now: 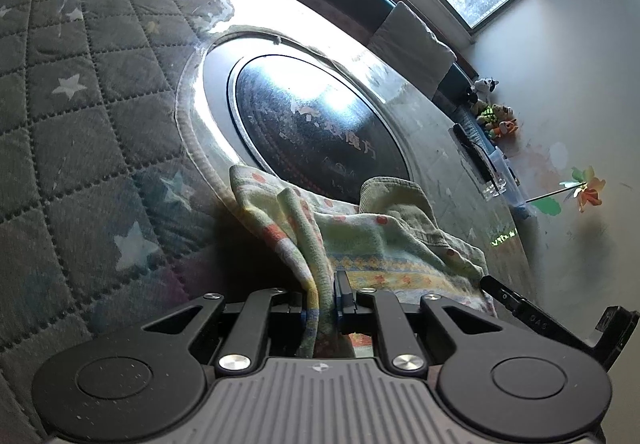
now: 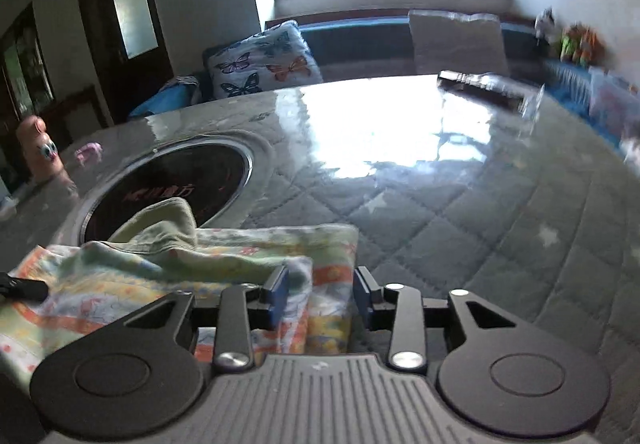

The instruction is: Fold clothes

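A pastel patterned cloth (image 1: 380, 244) lies bunched on the quilted star-print table (image 1: 80, 124), partly over the round black hob (image 1: 320, 124) set in its middle. My left gripper (image 1: 326, 296) is shut on a raised fold of the cloth. In the right wrist view the cloth (image 2: 160, 276) lies folded over itself, and its right edge sits between the blue pads of my right gripper (image 2: 320, 294). Those jaws stand apart and do not squeeze it. One right-gripper finger (image 1: 508, 298) shows beside the cloth, and a left-gripper fingertip (image 2: 24, 288) rests on it.
A pink figure-shaped cup (image 2: 38, 152) and a small pink item (image 2: 90, 152) stand at the table's far left. A dark remote and a clear glass (image 2: 528, 104) sit at the far right. Behind are a bench with a butterfly cushion (image 2: 260, 60), soft toys (image 1: 496, 116) and a pinwheel (image 1: 584, 192).
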